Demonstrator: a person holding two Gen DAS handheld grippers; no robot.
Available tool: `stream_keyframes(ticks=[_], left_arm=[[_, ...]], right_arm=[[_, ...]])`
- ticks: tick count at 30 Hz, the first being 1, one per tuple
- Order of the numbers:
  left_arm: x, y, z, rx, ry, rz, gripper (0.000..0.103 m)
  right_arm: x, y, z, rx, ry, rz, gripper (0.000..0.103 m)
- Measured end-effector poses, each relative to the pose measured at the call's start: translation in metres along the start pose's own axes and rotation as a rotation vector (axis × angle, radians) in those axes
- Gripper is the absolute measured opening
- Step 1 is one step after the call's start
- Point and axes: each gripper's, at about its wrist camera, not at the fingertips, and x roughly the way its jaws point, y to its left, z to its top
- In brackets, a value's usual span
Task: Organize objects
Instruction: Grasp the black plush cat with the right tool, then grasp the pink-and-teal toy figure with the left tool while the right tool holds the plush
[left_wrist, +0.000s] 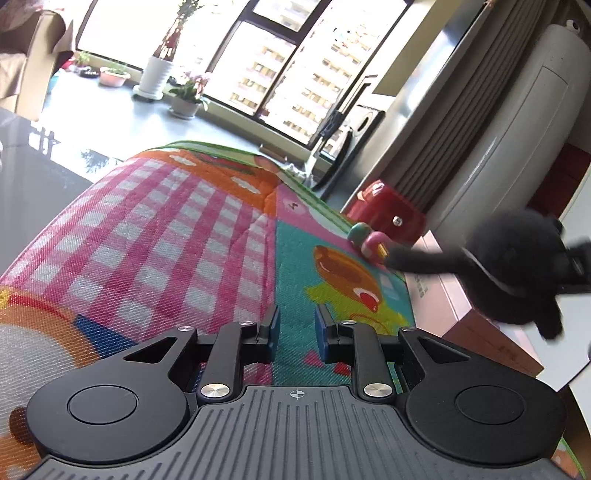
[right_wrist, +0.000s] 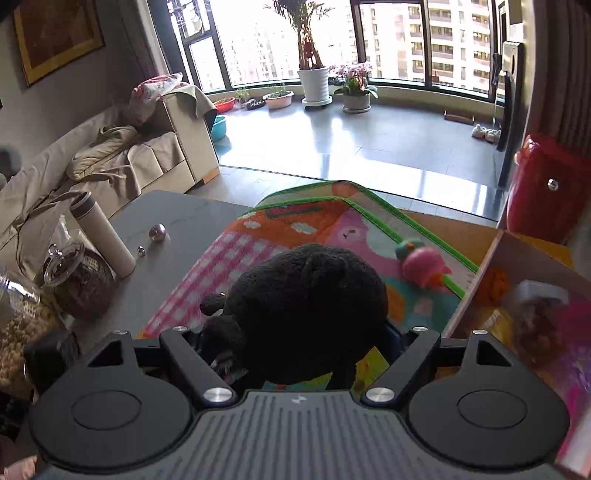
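Observation:
In the right wrist view a black plush toy (right_wrist: 306, 306) fills the space between the jaws, and my right gripper (right_wrist: 295, 332) is shut on it, its fingertips hidden behind the fur. The left wrist view shows the same plush (left_wrist: 517, 266), blurred, in the air over an open cardboard box (left_wrist: 461, 306) at the right. A small pink-and-teal toy (left_wrist: 369, 242) (right_wrist: 421, 264) lies on the colourful play mat (left_wrist: 166, 221) near its edge, just ahead of the plush. Low over the mat, my left gripper (left_wrist: 295, 325) is shut, with only a narrow slit between its blue pads and nothing in it.
The box (right_wrist: 476, 295) holds several toys. A red case (right_wrist: 543, 192) stands behind it. Left of the mat (right_wrist: 258, 240), a grey table carries a white flask (right_wrist: 103, 236), glass jars (right_wrist: 77, 280) and a metal ball (right_wrist: 157, 232). Beyond are a sofa (right_wrist: 122, 162) and potted plants.

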Motion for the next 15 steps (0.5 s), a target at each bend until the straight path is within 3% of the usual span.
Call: stream_keyframes(ticks=[5,10,12,15], left_arm=[[0.002,-0.009,0.000,0.038,0.012,0.051,0.022],[0.009,-0.031,-0.003,0.165,0.056,0.126,0.024],[0.014,-0.043,-0.004,0.238,0.083,0.138,0.040],[0.029,-0.066,-0.005,0.367,0.150,0.140,0.053]], right_arm=[[-0.019,-0.016,-0.080,-0.009,0.050,-0.049,0.082],[-0.018,-0.029,-0.130,-0.038,0.010,-0.184,0.083],[-0.023,-0.039,-0.139,0.001,-0.018,-0.160,0.085],[-0.031,-0.049,-0.149,0.033,-0.073,-0.168,0.095]])
